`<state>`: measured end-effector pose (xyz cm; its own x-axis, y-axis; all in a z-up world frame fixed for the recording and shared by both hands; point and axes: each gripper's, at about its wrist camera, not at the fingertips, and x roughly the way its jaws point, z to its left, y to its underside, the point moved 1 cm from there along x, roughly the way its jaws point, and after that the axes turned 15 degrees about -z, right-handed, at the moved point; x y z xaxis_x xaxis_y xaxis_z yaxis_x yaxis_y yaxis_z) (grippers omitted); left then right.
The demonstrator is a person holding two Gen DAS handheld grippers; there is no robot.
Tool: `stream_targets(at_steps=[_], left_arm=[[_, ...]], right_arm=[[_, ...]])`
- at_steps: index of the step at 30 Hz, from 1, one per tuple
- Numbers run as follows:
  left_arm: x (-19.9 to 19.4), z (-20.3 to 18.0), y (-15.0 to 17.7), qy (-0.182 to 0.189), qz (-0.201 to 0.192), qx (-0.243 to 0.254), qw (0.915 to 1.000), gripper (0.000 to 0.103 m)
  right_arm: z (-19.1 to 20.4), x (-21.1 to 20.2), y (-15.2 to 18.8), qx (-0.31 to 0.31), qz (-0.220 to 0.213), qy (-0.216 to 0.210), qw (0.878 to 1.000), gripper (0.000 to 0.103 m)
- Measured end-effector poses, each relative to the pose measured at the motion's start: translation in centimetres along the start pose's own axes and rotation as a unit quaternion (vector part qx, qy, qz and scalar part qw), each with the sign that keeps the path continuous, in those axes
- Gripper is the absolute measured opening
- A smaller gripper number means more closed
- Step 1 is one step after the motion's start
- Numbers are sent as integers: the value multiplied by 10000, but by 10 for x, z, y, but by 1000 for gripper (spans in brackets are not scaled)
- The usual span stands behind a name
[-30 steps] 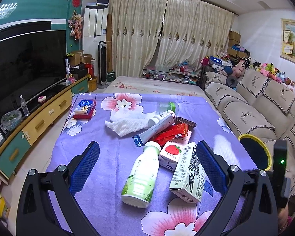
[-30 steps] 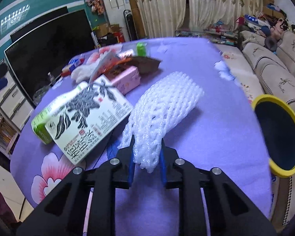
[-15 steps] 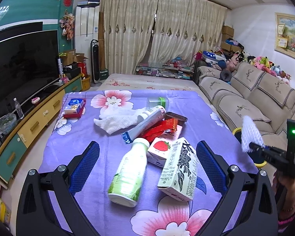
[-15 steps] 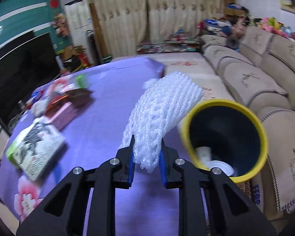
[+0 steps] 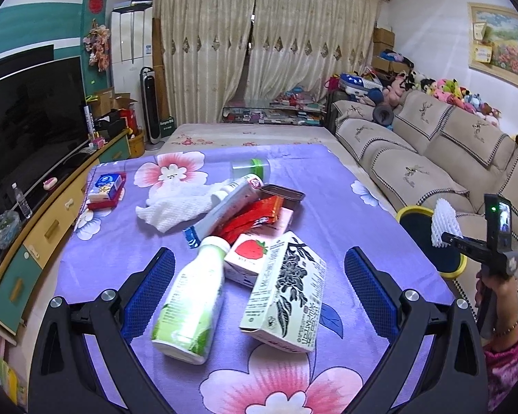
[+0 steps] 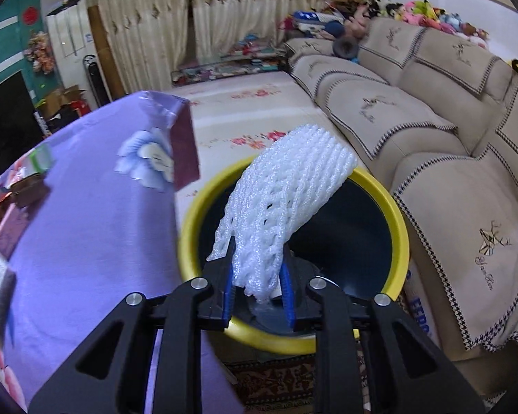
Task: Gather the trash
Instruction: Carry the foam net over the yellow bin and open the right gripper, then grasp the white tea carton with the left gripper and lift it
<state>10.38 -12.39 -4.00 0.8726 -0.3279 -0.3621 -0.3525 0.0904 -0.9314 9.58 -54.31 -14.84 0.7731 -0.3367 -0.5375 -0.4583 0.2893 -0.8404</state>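
Foam net over the bin, left gripper wide above the litter.

Left wrist view: the left gripper (image 5: 259,281) stands wide apart with nothing between its blue pads, above a green-and-white plastic bottle (image 5: 190,305) and a black-and-white printed carton (image 5: 286,295) lying on the purple flowered tablecloth (image 5: 121,241).
Right wrist view: the right gripper (image 6: 259,291), its jaws just easing wider, pinches the white foam mesh sleeve (image 6: 286,203) above the mouth of the yellow-rimmed dark bin (image 6: 402,227), beside the table edge.
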Motion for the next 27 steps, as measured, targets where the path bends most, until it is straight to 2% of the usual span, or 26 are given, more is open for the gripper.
stream_targets(at_steps=[8,13,21,27], left_arm=[[9,-12,1,100,99,96,9999,97],[14,-16,4,137,167,117,9997,97],[16,-17,6,163,201,128,9996,97],[23,-17,11,229,306,148,9992,97]], right_arm=[[-19,27,4,107,166,230,9995,25],[-27,37,4,160,188,332,9991,35],[-27,32,2,155,118,415,9989,39],[-24,15,1,189,-15,295,9994,45]])
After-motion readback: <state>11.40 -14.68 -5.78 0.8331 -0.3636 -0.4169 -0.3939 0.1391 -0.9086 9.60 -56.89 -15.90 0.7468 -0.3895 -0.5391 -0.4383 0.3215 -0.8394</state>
